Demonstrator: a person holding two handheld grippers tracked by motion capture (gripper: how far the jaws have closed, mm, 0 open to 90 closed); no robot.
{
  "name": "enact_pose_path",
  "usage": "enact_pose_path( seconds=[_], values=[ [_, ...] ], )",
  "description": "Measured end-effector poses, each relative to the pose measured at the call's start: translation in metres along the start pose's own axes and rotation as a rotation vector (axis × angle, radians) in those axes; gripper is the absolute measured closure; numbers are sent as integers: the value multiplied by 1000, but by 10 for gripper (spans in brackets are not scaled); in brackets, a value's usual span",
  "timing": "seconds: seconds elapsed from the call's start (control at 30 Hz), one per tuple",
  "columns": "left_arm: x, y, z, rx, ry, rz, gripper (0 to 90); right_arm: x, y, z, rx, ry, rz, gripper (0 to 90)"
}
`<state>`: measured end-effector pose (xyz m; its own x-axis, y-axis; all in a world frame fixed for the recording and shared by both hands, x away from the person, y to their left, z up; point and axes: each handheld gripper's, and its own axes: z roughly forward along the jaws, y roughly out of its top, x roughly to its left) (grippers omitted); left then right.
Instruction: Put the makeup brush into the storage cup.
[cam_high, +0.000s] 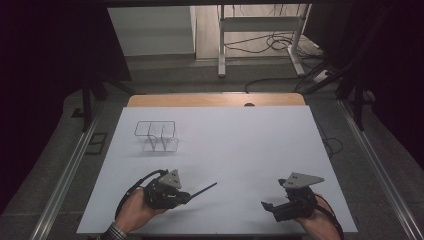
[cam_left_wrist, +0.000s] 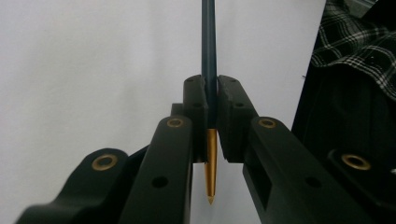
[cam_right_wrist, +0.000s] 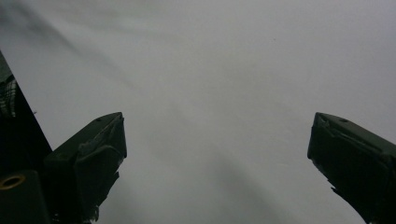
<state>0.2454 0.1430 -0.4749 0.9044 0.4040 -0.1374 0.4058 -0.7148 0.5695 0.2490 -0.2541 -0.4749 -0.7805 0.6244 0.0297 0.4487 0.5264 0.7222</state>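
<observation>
My left gripper (cam_high: 186, 197) lies low over the near left of the white table (cam_high: 235, 140), shut on a thin dark pen (cam_high: 205, 189) that sticks out to the right. In the left gripper view the jaws (cam_left_wrist: 211, 88) pinch the dark blue shaft (cam_left_wrist: 208, 42). The pen's gold pointed tip (cam_left_wrist: 211, 163) faces back toward the camera. My right gripper (cam_high: 266, 205) sits near the front right edge, pointing left. Its jaws (cam_right_wrist: 217, 135) stand wide apart over bare table with nothing between them.
A clear plastic holder with compartments (cam_high: 156, 135) stands at the back left of the table. A wooden strip (cam_high: 215, 100) borders the far edge. A checked sleeve (cam_left_wrist: 359, 42) shows beside the left gripper. Cables and a metal frame (cam_high: 260, 40) lie on the floor beyond.
</observation>
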Motion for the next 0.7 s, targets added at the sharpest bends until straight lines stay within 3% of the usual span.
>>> enact_pose_path(
  seconds=[0.23, 0.4, 0.7],
  values=[
    [-1, 0, 2, 3, -5, 20, 835, 8, 14, 3, 19, 34, -22, 37],
    [-2, 0, 3, -2, -10, 19, 834, 13, 23, 6, 26, 33, -45, 12],
    [-1, 0, 2, -5, -21, 25, 834, 18, 39, 12, 37, 45, -47, 0]
  ],
)
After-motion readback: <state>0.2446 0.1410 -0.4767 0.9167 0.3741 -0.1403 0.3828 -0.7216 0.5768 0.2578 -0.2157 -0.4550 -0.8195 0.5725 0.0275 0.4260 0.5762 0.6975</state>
